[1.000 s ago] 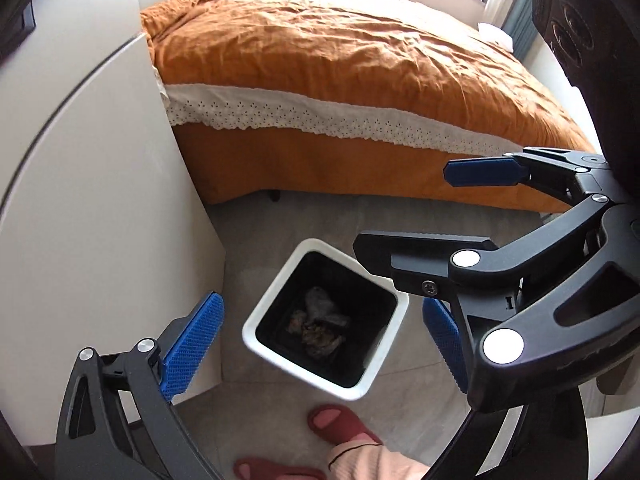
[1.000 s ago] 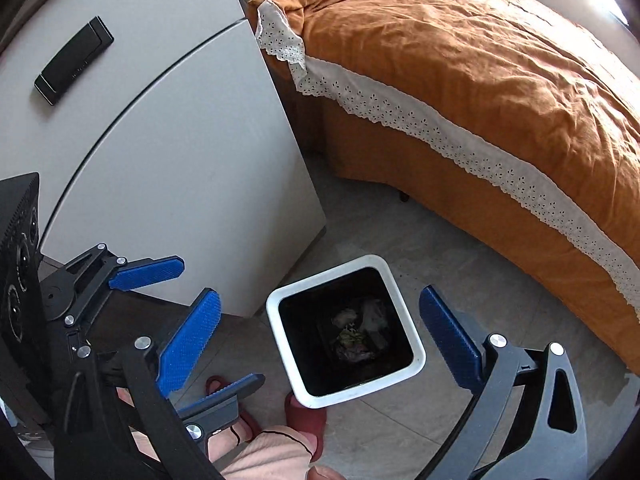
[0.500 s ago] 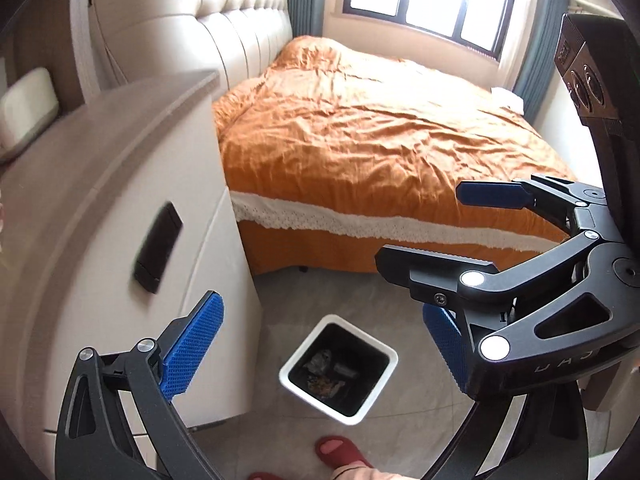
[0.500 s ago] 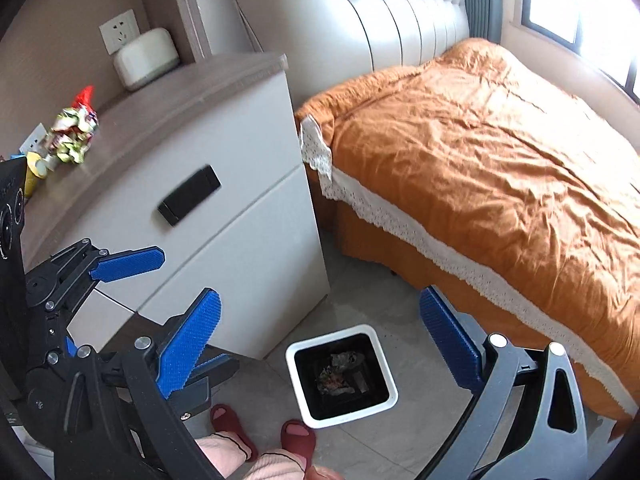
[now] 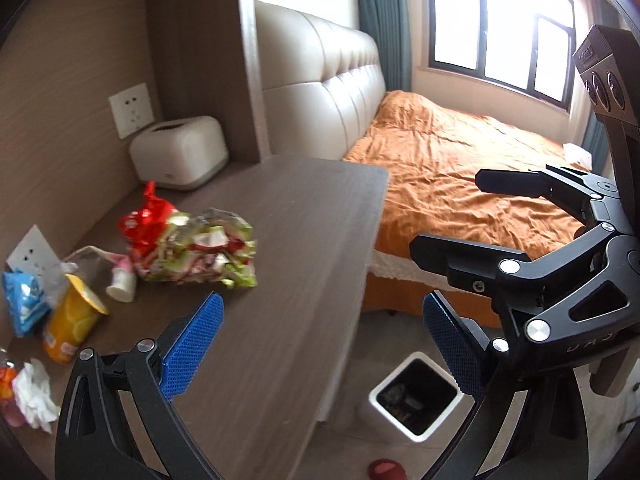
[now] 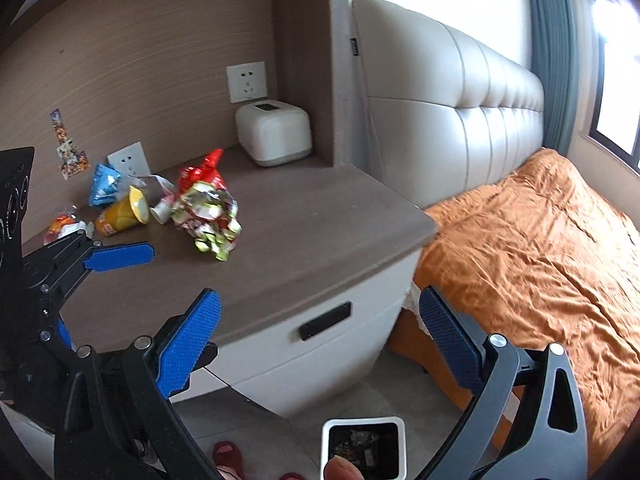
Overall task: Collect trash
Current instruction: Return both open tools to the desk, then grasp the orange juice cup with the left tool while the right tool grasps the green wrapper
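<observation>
A crumpled green, red and white wrapper bundle (image 5: 192,246) (image 6: 206,210) lies on the brown nightstand top (image 5: 304,280). Left of it lie a yellow cup (image 5: 72,326) (image 6: 122,212), a small white bottle (image 5: 120,280), a blue packet (image 5: 22,300) (image 6: 103,183) and a white tissue (image 5: 34,396). A white square bin (image 5: 416,398) (image 6: 364,450) with trash inside stands on the floor by the nightstand. My left gripper (image 5: 320,344) is open and empty above the nightstand's front. My right gripper (image 6: 320,344) is open and empty, to the right of the left one.
A white tissue box (image 5: 180,152) (image 6: 274,132) stands at the back of the nightstand by the wall sockets. The bed with an orange cover (image 5: 460,176) (image 6: 532,240) lies to the right. A drawer handle (image 6: 326,320) shows on the nightstand front. Red slippers (image 6: 226,454) are on the floor.
Both grippers have risen from over the bin up to nightstand height and tilted up. The trash on the nightstand has come into view. Both stay open and empty.
</observation>
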